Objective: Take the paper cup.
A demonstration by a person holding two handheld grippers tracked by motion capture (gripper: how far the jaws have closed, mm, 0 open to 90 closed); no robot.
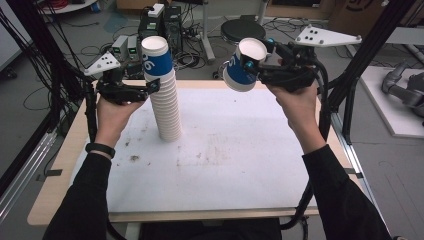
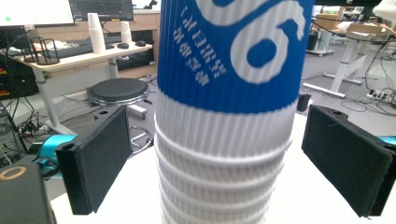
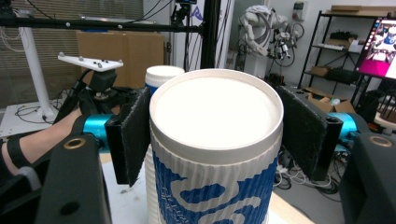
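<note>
On the white counter (image 1: pixel 240 165), left of centre, stands a tall stack of ribbed white-and-blue paper cups (image 1: pixel 165 100); the left gripper (image 1: pixel 150 90) has its jaws spread either side, untouching. Farther right, the right gripper (image 1: pixel 255 67) pinches one tilted blue-and-white ribbed paper cup (image 1: pixel 242 67) aloft.

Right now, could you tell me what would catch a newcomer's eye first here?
A tall stack of paper cups stands on the white table, left of centre, between the left claw's open jaws. At upper right, the right claw holds a single blue-and-white cup tilted in the air.
</note>
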